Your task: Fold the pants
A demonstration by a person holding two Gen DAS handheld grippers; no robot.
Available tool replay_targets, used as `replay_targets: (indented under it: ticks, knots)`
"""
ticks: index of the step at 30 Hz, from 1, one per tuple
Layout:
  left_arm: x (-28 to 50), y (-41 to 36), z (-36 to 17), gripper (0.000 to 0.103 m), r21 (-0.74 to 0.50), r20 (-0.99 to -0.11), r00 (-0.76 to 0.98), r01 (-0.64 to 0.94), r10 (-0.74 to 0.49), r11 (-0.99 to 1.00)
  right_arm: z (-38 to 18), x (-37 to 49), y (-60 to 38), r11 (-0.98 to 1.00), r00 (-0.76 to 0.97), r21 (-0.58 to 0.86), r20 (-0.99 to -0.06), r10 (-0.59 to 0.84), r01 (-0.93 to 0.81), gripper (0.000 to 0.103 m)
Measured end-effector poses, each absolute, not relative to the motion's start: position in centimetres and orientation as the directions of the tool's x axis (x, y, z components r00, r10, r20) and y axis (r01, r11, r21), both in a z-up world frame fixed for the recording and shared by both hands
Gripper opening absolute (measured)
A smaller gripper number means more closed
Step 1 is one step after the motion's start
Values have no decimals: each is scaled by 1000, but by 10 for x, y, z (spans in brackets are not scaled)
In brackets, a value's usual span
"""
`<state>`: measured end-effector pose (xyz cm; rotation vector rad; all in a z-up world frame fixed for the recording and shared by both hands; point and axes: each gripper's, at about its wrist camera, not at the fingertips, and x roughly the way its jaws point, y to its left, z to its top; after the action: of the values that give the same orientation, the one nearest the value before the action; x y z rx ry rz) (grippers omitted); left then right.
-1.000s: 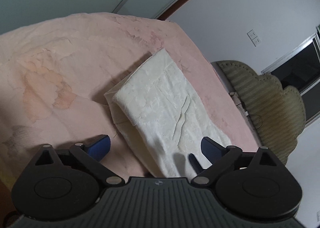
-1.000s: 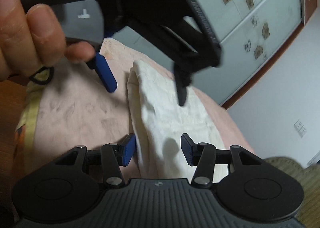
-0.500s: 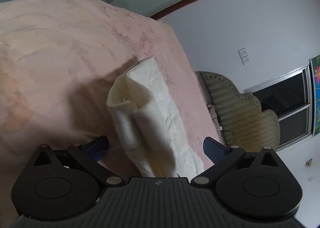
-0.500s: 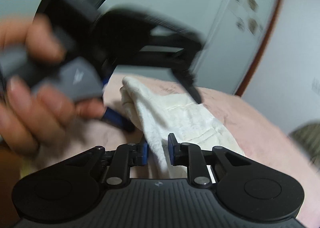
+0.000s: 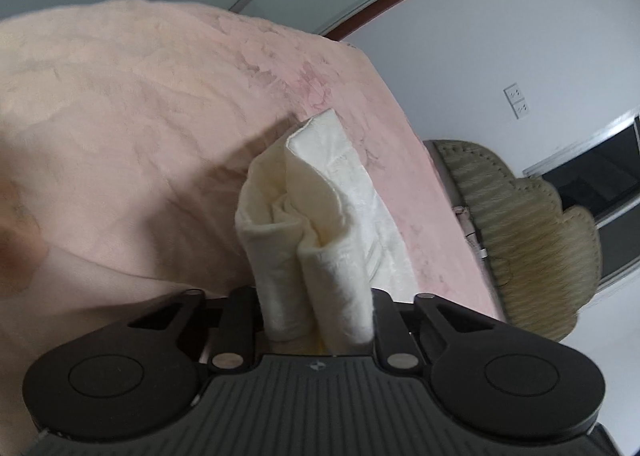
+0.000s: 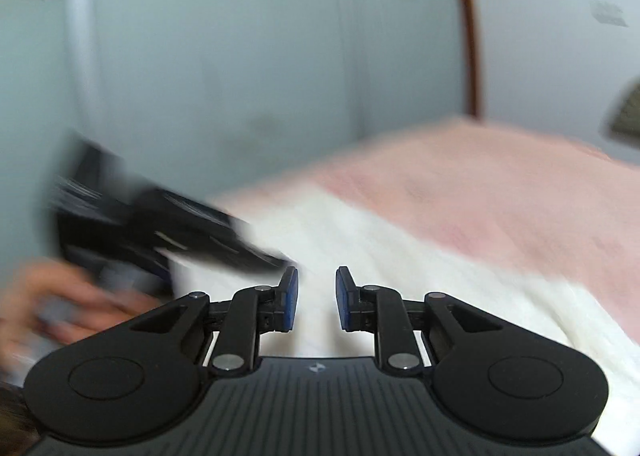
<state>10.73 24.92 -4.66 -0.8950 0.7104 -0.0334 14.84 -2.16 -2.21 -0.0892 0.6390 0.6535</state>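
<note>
One cream pants [image 5: 320, 216] bundle at centre frame, left gripper [image 5: 316, 320] clamped on it, right gripper [image 6: 317, 298] parted – empty, one pink bed [image 5: 140, 116] behind.

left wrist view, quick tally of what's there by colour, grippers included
cream: 1, the folded pants
pink: 1, the bedspread
olive: 1, the padded headboard
black: 1, the left gripper, shut on the pants
white: 2, wall sockets
total: 6
</note>
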Motion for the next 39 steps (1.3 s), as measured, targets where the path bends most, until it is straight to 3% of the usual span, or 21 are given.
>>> replay_targets:
  ticks: [1,9,16,18,28,39]
  knots:
    - [106,247,-44,13,-704,-553,779,-248,-295,665,-35,151,-20,797,591,118,-609,529,-592,19]
    - [73,190,13,11,-449,-438,886,-69,-152,891,-22,150,-34,801,631,170,-532,564,-573,20]
    - [44,110,61,12,-226,-318,926,135,-204,965,11,175,-55,782,649,294,-439,621,-550,20]
    - [39,87,69,12,-178,-300,924,192,-239,965,22,168,-66,782,669,267,-408,621,-564,20]
    - [39,-24,73,15,-136,-278,832,461,-481,877,44,115,-173,875,808,138,-338,482,-464,20]
    - [46,-123,35,17,-152,-393,703,587,-593,795,13,90,-270,939,849,27,-419,322,-343,21]
